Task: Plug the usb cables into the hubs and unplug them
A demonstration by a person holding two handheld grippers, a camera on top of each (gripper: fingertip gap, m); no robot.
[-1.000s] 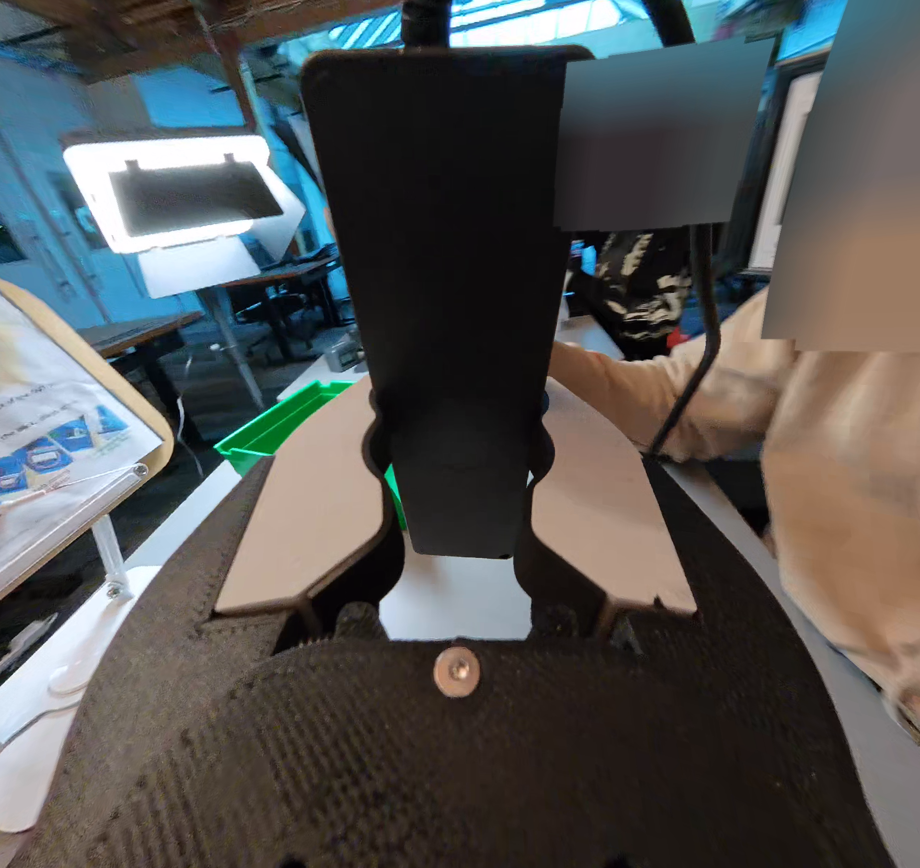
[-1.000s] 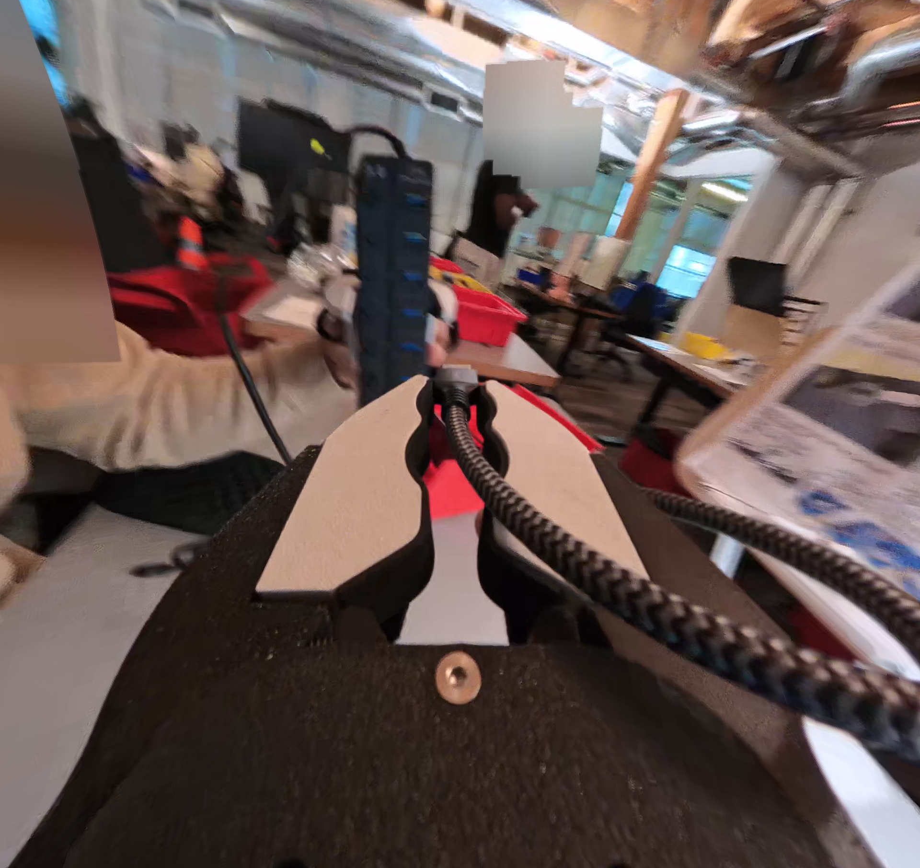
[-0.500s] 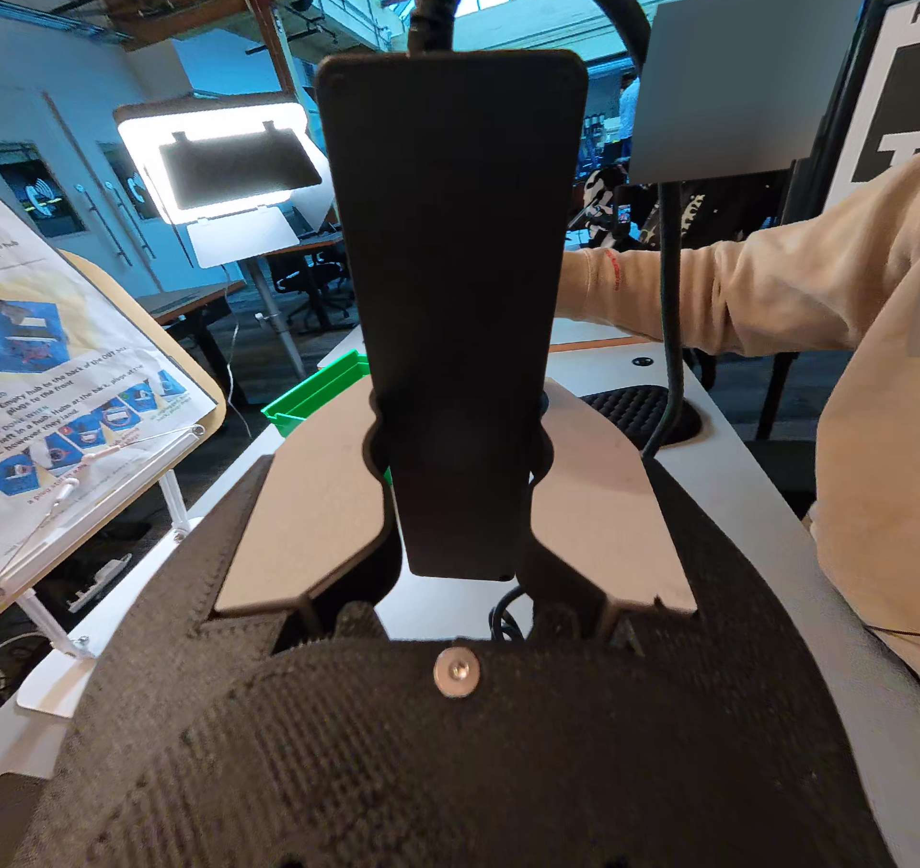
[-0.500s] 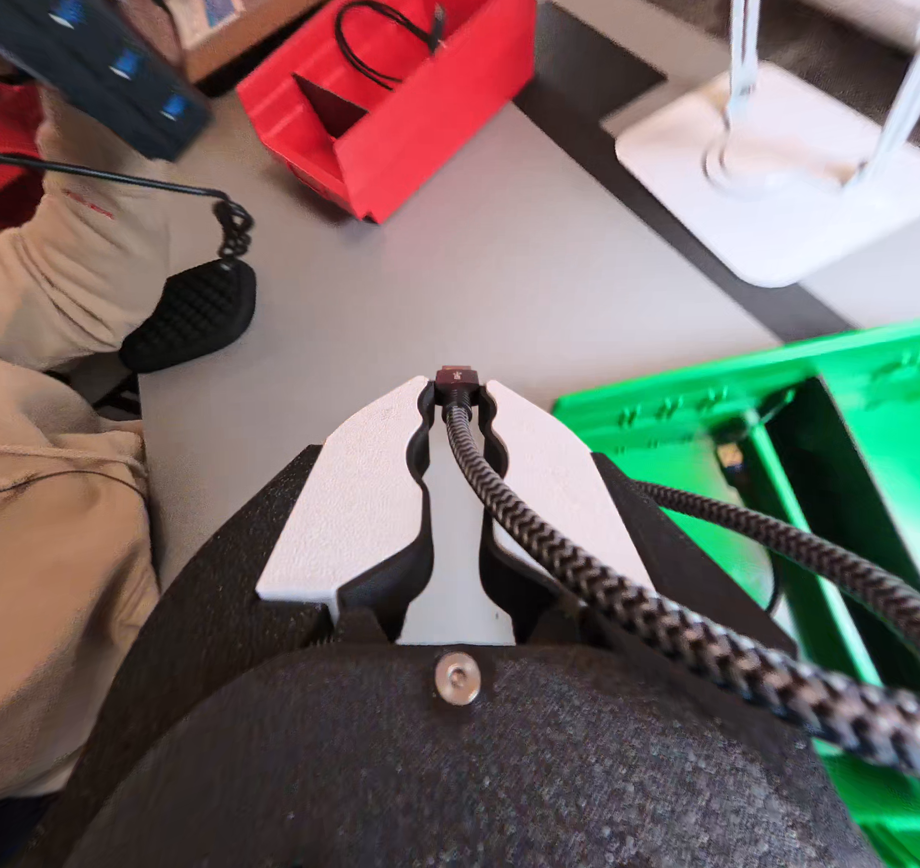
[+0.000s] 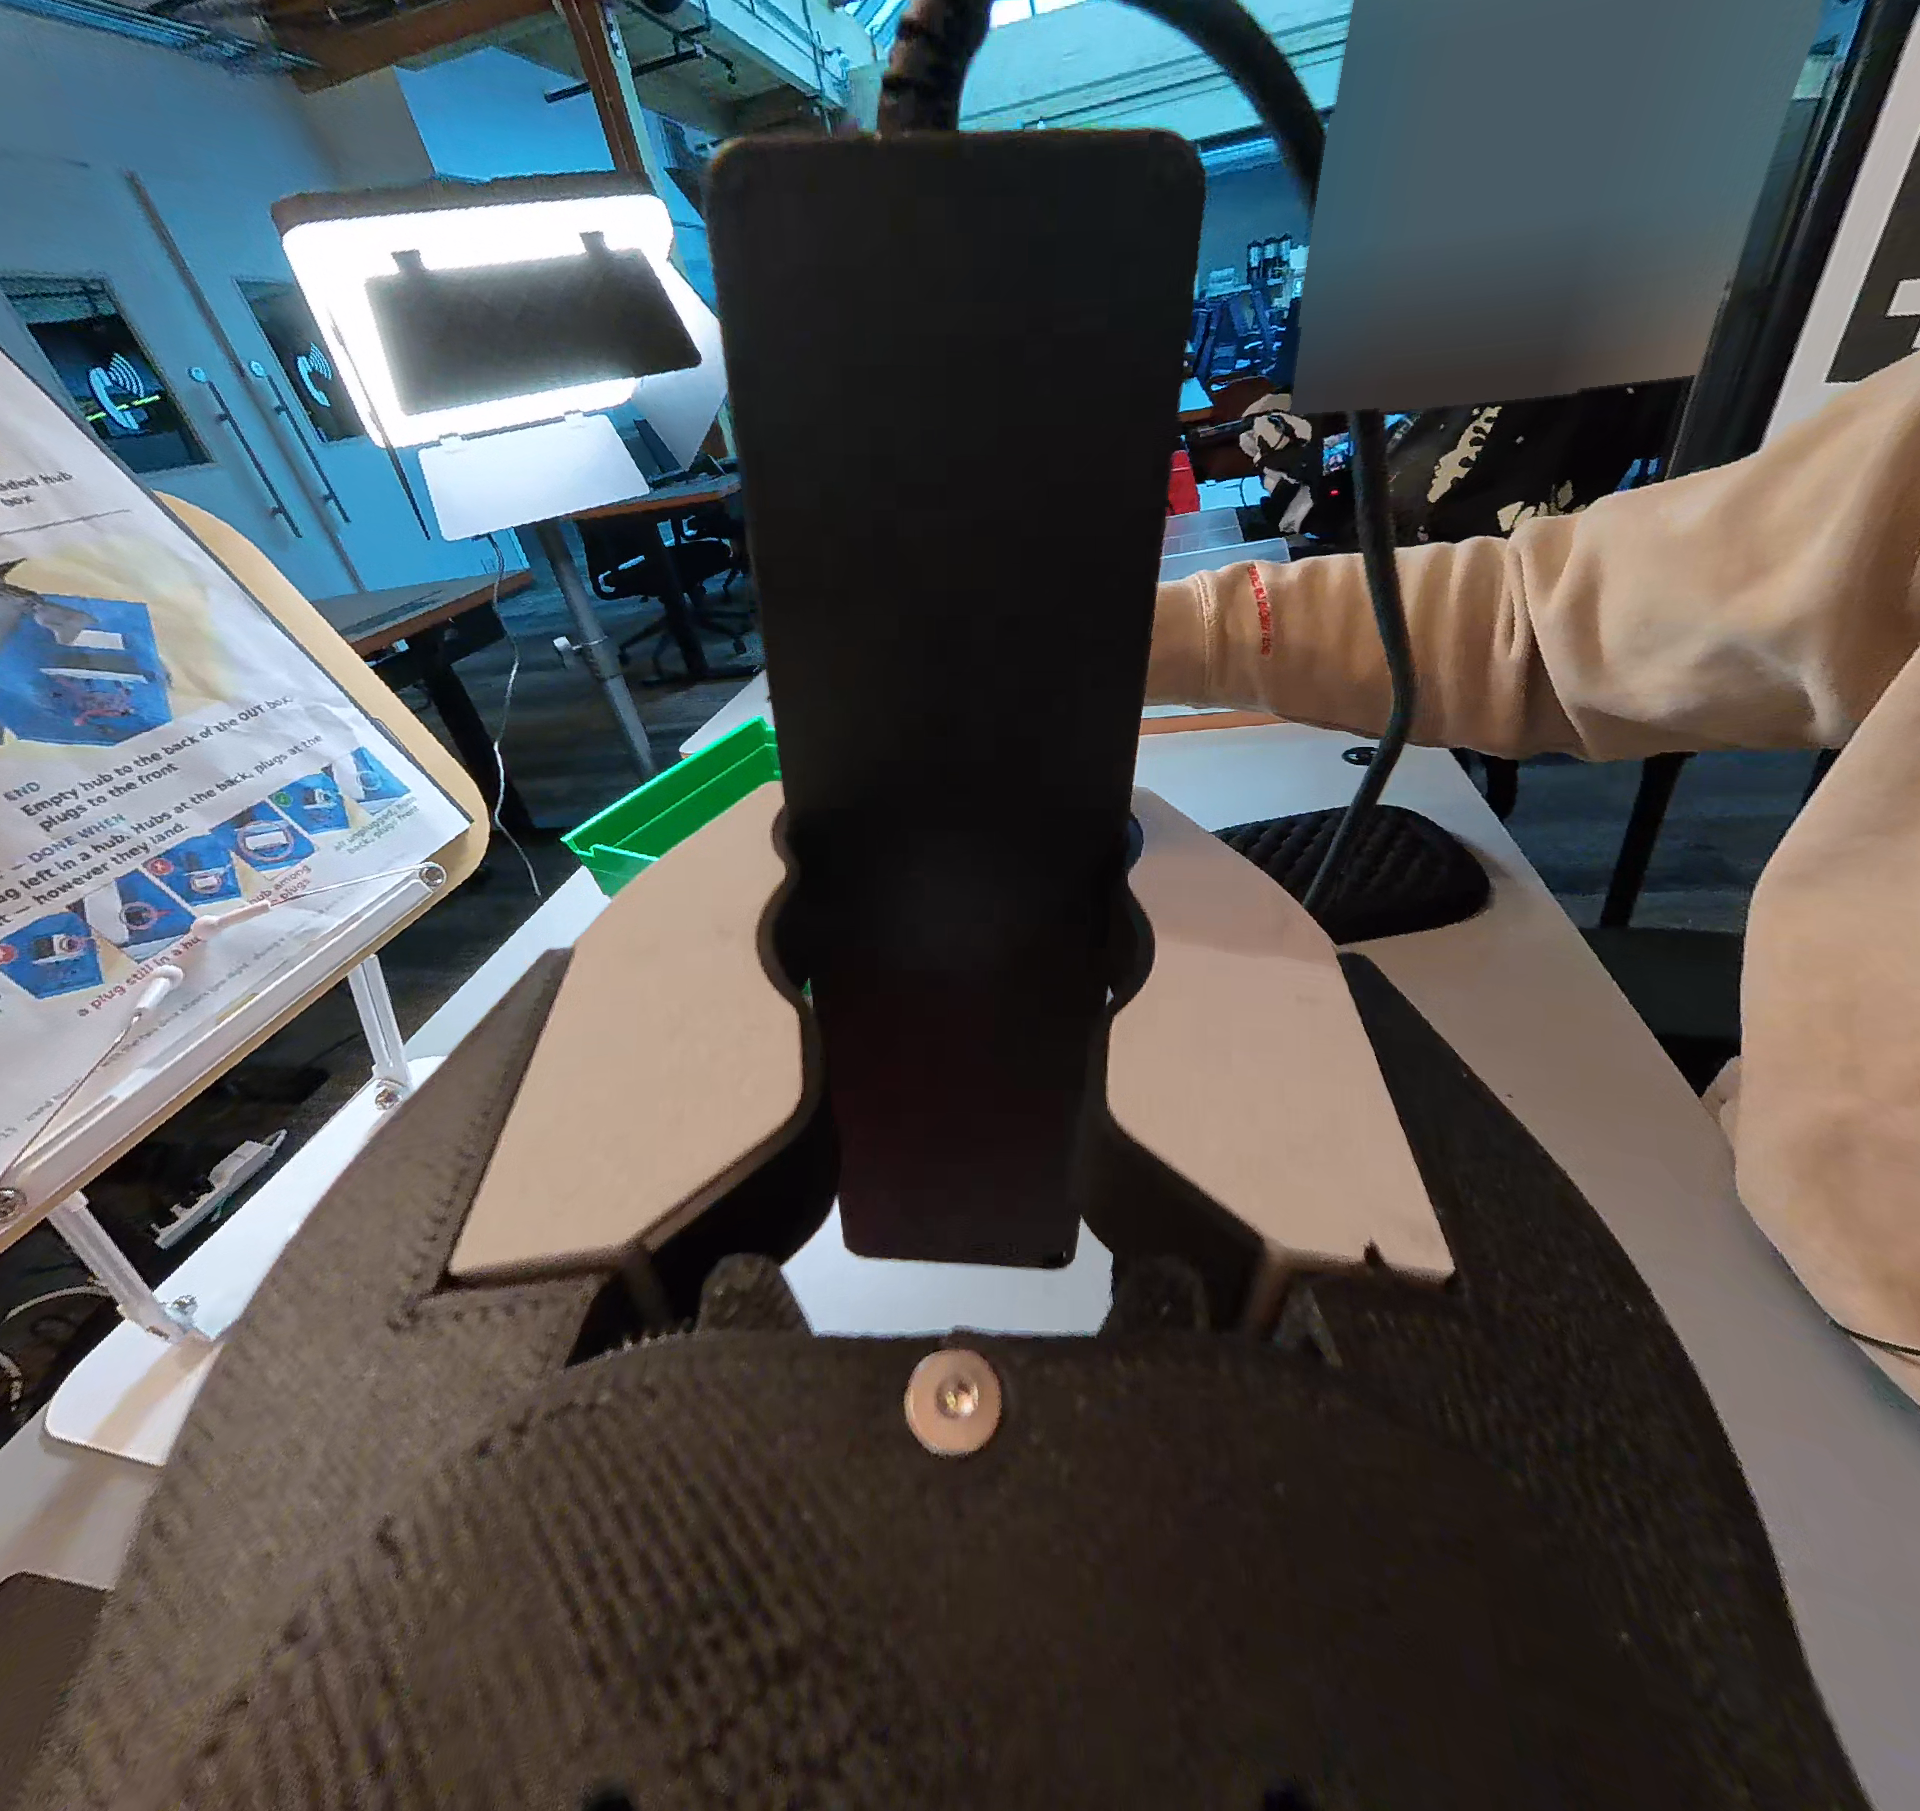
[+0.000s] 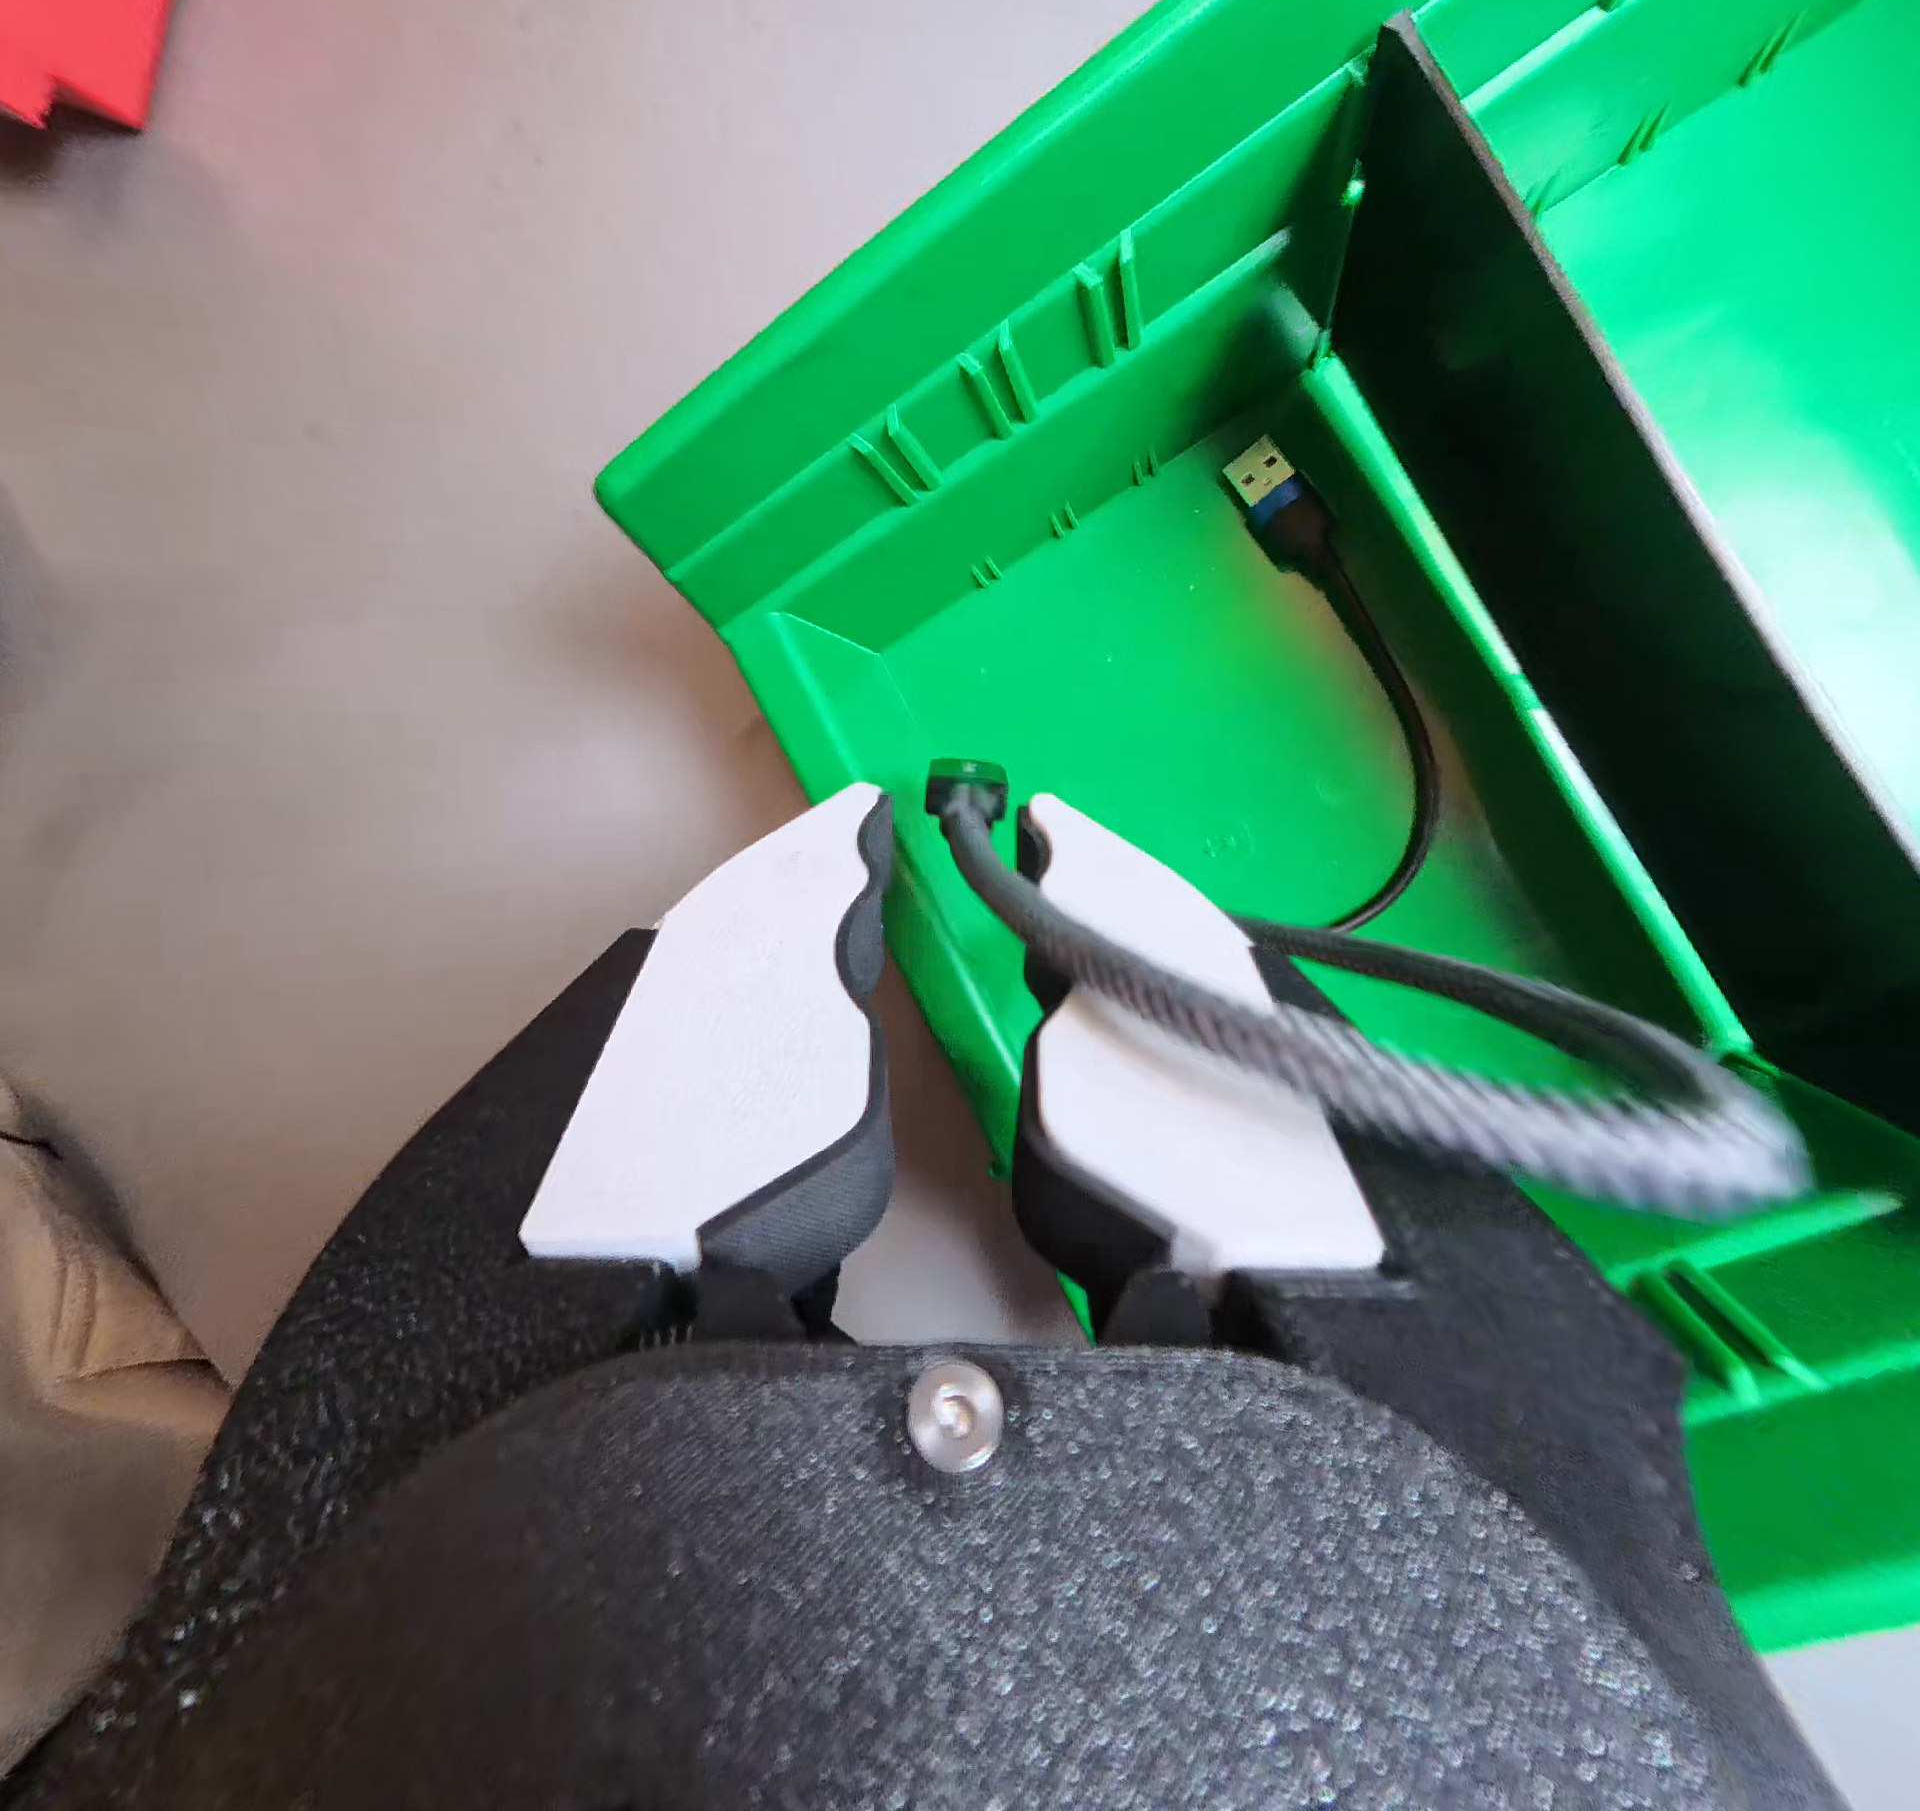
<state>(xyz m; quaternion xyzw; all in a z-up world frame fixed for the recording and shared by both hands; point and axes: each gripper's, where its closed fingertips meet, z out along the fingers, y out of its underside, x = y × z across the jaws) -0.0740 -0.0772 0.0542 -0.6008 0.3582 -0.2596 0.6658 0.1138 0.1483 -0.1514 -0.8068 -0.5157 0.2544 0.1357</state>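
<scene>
Green bin (image 6: 1039, 535) sits under the right tongs (image 6: 956, 805), which stand apart; the braided cable (image 6: 1143, 982) droops between them, its plug (image 6: 966, 779) pointing away over the bin's front compartment (a second plug (image 6: 1273, 494) lies there). The left tongs (image 5: 956, 920) stay out of this, clamped on the upright black hub (image 5: 956, 618).

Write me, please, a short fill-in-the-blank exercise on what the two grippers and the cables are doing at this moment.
1. The left gripper is shut on a black ____.
2. The right gripper has its jaws ____, with the braided cable loose between them.
3. A second cable with a blue-tipped plug lies inside the ____ bin.

Missing words: hub; open; green
</scene>
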